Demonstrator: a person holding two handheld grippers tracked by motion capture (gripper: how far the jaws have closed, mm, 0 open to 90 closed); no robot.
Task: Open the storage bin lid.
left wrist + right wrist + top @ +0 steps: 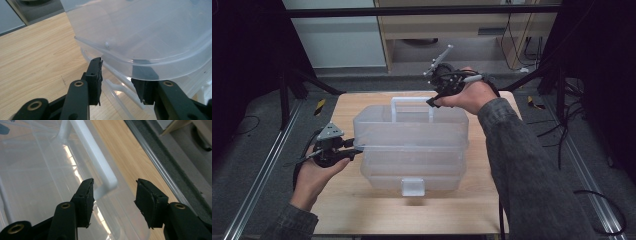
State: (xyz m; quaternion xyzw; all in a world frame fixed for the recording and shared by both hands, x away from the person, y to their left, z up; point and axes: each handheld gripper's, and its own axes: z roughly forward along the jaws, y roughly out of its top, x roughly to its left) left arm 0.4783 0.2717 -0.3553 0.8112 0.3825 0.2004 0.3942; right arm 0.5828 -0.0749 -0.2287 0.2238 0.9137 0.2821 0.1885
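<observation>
High view: left gripper [353,150] sits at the left end of the clear plastic box [412,150], jaws apart around the top tier's rim, not pressing. Right gripper [433,102] hovers at the far right, jaws apart, with the white handle [412,101] just ahead between them, untouched.

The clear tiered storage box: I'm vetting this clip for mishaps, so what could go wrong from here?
1. The left gripper meets the clear tiered storage box at the lid rim alone; the smooth, curved plastic could slip from the jaws.
2. The right gripper stands open with the white handle between its jaws, unpressed, so the box could shift or swing on the wooden table.
</observation>
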